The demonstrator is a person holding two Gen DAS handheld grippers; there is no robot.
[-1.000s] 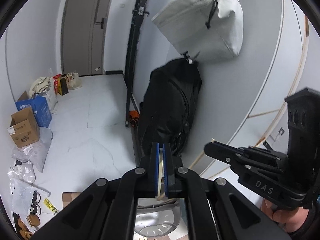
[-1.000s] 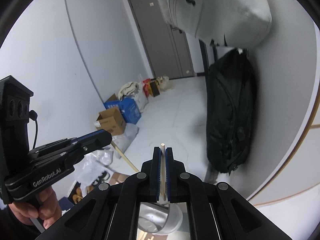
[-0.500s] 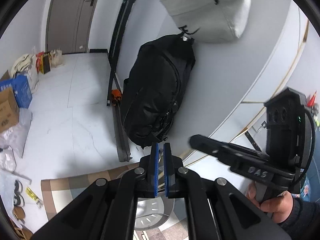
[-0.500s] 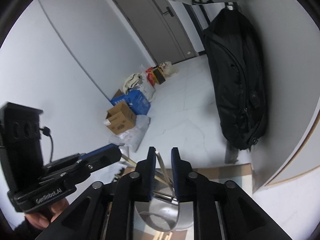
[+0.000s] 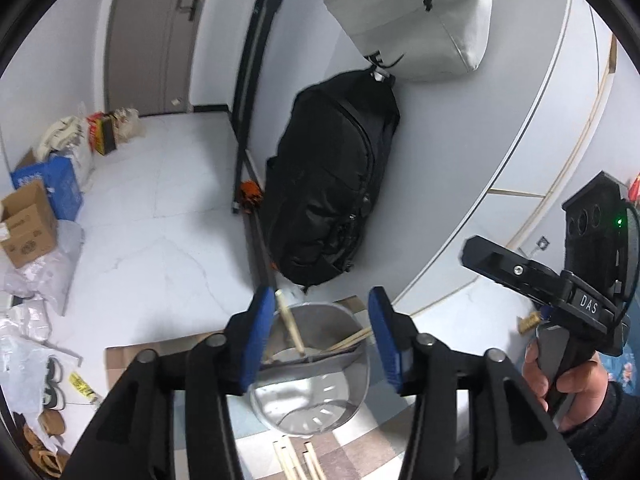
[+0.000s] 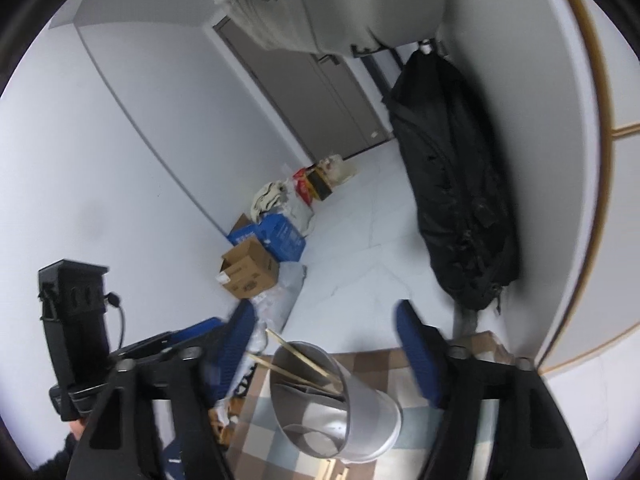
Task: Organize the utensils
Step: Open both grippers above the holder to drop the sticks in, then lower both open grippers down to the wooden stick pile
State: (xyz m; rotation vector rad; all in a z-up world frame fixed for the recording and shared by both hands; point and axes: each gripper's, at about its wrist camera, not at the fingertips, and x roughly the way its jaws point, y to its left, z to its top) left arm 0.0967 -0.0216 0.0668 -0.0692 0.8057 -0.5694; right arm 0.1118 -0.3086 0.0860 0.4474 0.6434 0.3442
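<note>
A steel utensil holder (image 5: 320, 384) with a divider stands on a checked cloth; it also shows in the right wrist view (image 6: 340, 404). Wooden chopsticks (image 5: 291, 326) lean inside it, as also seen in the right wrist view (image 6: 304, 362). More wooden chopsticks (image 5: 298, 460) lie on the cloth in front of it. My left gripper (image 5: 320, 334) is open and empty just above the holder. My right gripper (image 6: 324, 344) is open and empty above the holder's rim. Each gripper shows in the other's view, the right one (image 5: 520, 268) and the left one (image 6: 160, 344).
A black backpack (image 5: 332, 192) hangs on the wall behind the table under a pale bag (image 5: 416, 20). Cardboard boxes (image 5: 28, 224), a blue box (image 5: 48, 184) and bags lie on the white floor at left. A black stand (image 5: 252, 92) leans by the wall.
Both grippers have opened and let go of their chopsticks, which now stand in the holder. Both views have tilted down towards the holder.
</note>
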